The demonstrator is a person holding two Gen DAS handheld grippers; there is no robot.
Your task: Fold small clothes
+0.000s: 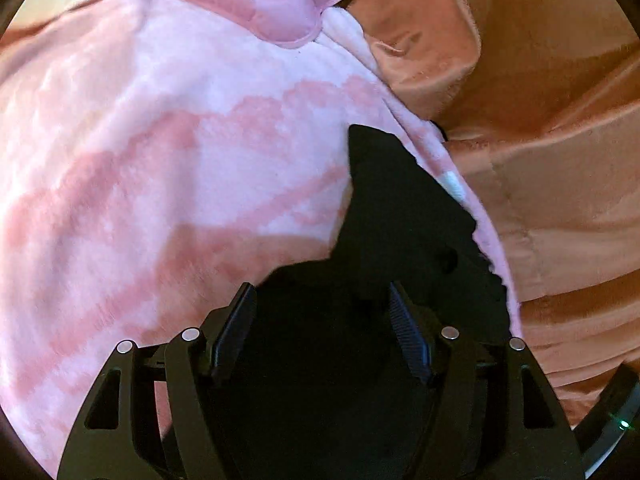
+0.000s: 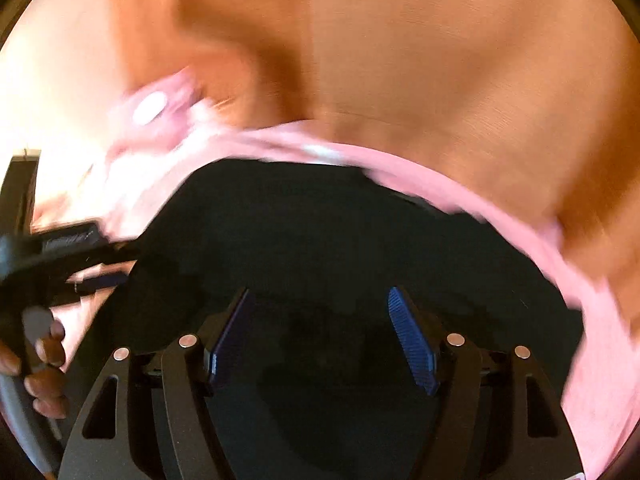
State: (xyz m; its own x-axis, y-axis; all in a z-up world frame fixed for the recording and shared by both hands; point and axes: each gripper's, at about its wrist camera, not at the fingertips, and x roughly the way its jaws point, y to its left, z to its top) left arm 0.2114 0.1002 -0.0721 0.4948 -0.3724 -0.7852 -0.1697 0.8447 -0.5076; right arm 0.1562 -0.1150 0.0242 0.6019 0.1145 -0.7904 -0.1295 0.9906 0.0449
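On my left, the left gripper (image 1: pixel 322 336) hangs with jaws spread, gripping nothing, over the black garment (image 1: pixel 400 216) lying bunched on the pink blanket (image 1: pixel 160 160). To the right, the right gripper (image 2: pixel 320 340) is likewise spread over the dark cloth, so I judge the folding barely begun.

The pink pouch (image 1: pixel 256 0) blocks the blanket's (image 1: pixel 160 160) far end; the orange sheet (image 1: pixel 540 120) rightward lies unobstructed.

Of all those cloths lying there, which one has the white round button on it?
The small padded pink cloth at the far end, lying on the pink patterned blanket. The black garment and orange sheet show no button.
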